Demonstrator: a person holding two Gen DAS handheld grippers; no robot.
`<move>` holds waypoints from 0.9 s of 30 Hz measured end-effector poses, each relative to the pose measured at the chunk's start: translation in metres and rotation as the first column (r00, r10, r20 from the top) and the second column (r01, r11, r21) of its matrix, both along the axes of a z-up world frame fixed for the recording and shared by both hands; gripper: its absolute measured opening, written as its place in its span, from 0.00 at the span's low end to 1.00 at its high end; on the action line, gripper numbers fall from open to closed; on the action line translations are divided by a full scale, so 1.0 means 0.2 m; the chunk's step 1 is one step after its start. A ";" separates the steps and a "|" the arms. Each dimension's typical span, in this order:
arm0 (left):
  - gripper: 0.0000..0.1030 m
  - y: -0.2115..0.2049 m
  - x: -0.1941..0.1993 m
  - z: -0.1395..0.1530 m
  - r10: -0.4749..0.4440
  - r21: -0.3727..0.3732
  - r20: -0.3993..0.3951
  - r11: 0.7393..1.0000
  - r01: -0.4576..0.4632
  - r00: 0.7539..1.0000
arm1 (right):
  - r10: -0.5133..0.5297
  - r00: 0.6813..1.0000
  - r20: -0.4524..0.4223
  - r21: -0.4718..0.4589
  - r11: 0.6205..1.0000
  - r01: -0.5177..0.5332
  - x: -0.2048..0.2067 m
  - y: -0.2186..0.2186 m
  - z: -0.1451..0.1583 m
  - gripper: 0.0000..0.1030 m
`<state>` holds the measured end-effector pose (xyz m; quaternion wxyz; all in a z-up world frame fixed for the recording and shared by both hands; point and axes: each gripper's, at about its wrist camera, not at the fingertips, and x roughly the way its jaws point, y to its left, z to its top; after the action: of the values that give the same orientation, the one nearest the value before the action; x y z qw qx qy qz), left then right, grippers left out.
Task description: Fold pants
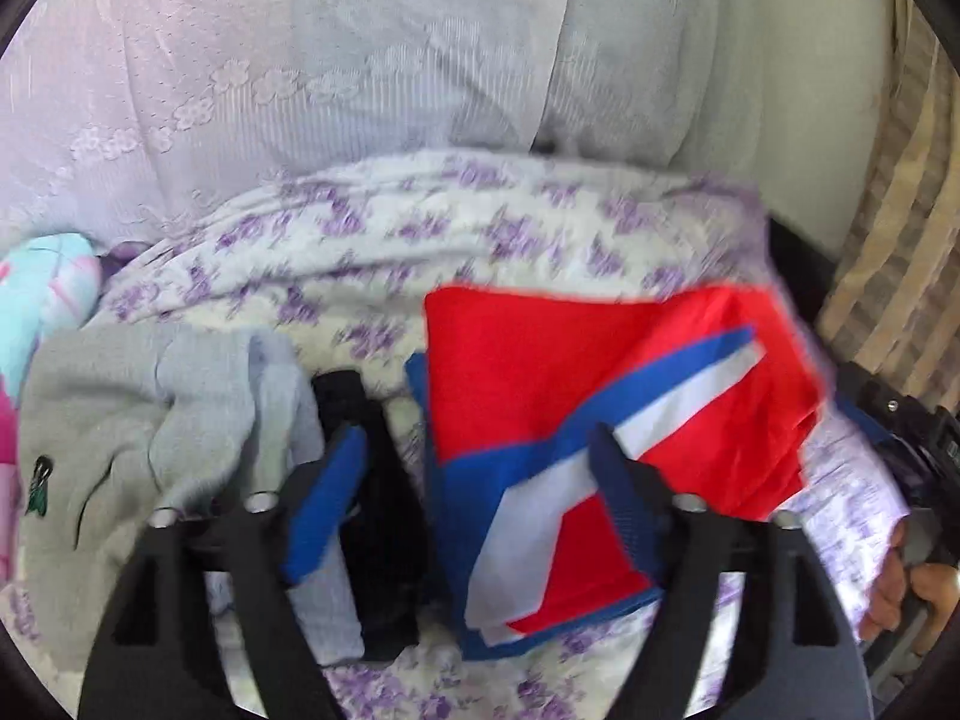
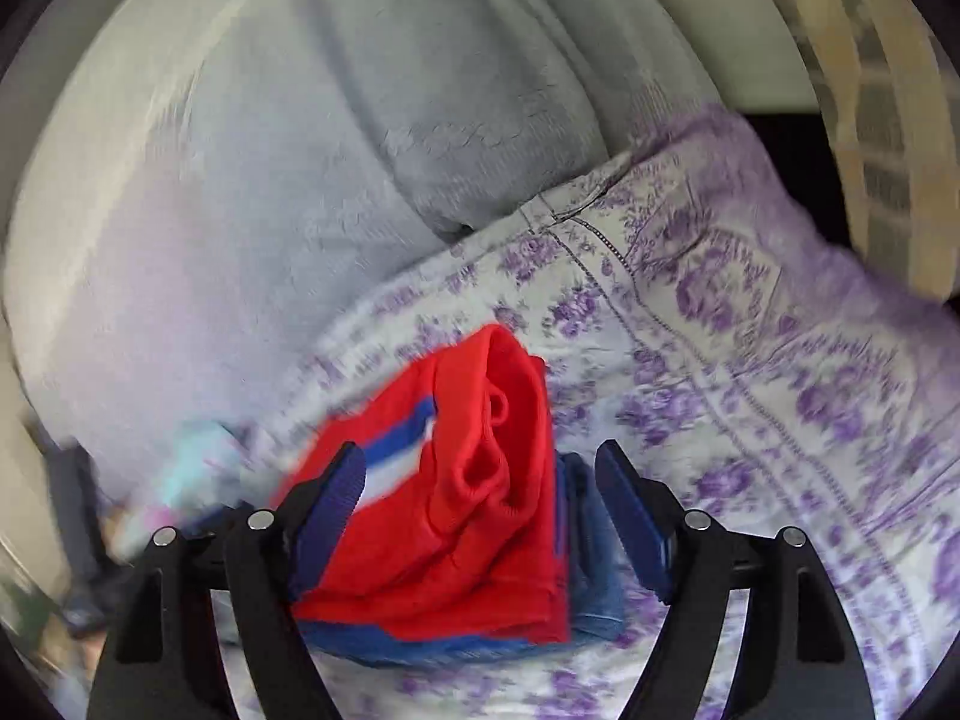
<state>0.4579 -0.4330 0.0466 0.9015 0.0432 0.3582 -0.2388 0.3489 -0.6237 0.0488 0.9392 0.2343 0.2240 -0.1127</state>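
While folded red pants [image 2: 474, 516] lie on floral bedspread [image 2: 750, 360], left gripper [image 1: 477, 462] apart, right gripper [image 2: 480, 474] apart.

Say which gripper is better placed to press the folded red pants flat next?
Right, probably. The right gripper is open with the red pants centred between its fingers. The left gripper, also open, sits toward their edge.

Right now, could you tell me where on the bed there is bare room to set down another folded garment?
Free: the floral bedspread right of the red pants, and behind them toward the pale pillows. Crowded: left of the pants, where the dark garment and grey sweater lie.
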 end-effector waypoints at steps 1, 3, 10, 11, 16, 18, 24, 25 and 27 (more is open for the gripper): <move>0.78 -0.05 0.01 -0.09 -0.001 0.063 -0.035 0.998 0.003 0.999 | -0.015 0.998 -0.064 -0.056 0.998 0.011 0.04 0.05 -0.04 0.77; 0.84 -0.07 0.03 -0.19 0.031 0.085 -0.048 0.996 -0.027 0.998 | -0.025 0.980 -0.200 -0.096 0.995 0.006 0.14 0.10 -0.18 0.78; 0.80 0.13 -0.17 -0.02 0.077 -0.022 0.043 0.997 -0.076 0.996 | -0.085 0.996 -0.008 -0.187 0.979 0.082 -0.11 0.28 0.02 0.80; 0.80 0.16 -0.22 0.00 0.090 -0.030 0.074 0.996 -0.088 0.993 | -0.086 0.996 0.035 -0.190 0.977 0.091 -0.17 0.32 0.06 0.81; 0.95 0.35 -0.69 -0.03 0.234 -0.090 0.247 0.972 -0.218 0.941 | -0.119 0.984 0.134 -0.207 0.968 0.145 -0.49 0.62 0.03 0.97; 0.95 0.39 -0.85 -0.08 0.242 -0.079 0.283 0.970 -0.229 0.928 | -0.124 0.982 0.142 -0.227 0.962 0.154 -0.59 0.74 -0.05 0.97; 0.95 0.45 -0.98 -0.15 0.229 -0.121 0.241 0.971 -0.205 0.943 | -0.206 0.963 0.172 -0.308 0.918 0.251 -0.74 0.85 -0.10 0.96; 0.95 0.45 -0.97 -0.15 0.232 -0.109 0.240 0.971 -0.211 0.943 | -0.211 0.961 0.179 -0.301 0.918 0.258 -0.75 0.84 -0.10 0.97; 0.95 0.43 -0.96 -0.15 0.207 -0.083 0.244 0.978 -0.192 0.948 | -0.211 0.957 0.197 -0.288 0.921 0.263 -0.79 0.82 -0.11 0.97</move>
<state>0.2663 -0.3470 0.0157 0.9600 0.0104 0.2365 -0.1496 0.1916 -0.4595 0.0274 0.9588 0.1170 0.0961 -0.2403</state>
